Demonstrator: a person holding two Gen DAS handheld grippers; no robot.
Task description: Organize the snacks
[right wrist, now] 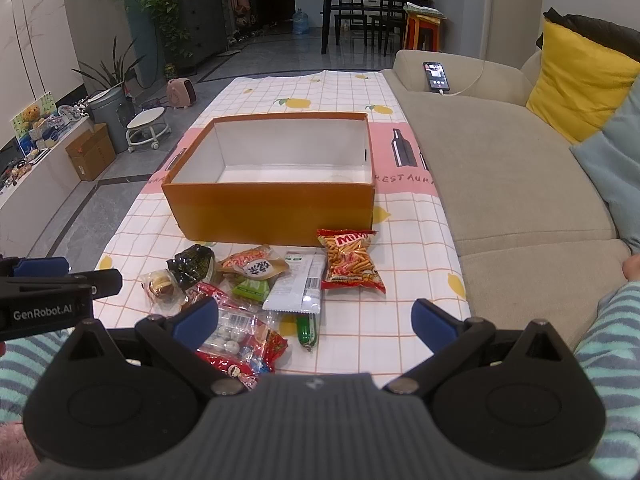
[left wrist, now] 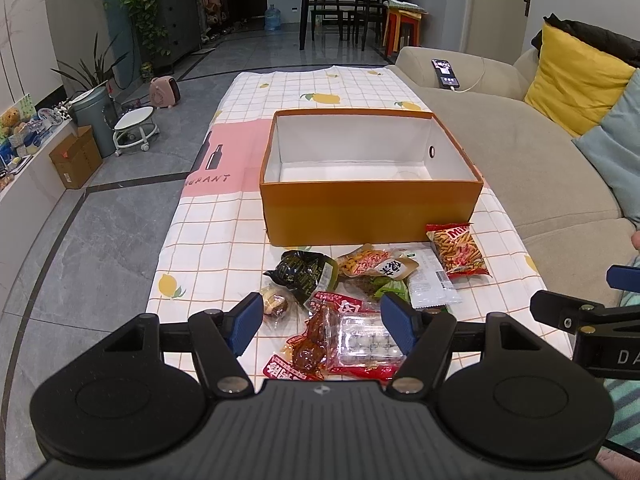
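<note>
While the orange box [left wrist: 370, 196] is sitting open on the checked cloth [left wrist: 208, 240], the snack packets [left wrist: 360, 276] are lying just in front of its near wall. Left gripper [left wrist: 322, 322] is hovering over them, fingers apart, gripping nothing. Right gripper [right wrist: 316, 322] is doing likewise, spread wide.

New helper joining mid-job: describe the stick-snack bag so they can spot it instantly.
Start at the open orange cardboard box on the checked tablecloth. At its near right corner lies the red plastic bag of orange stick snacks, set apart to the right of the snack pile, beside a white wrapper.
</note>
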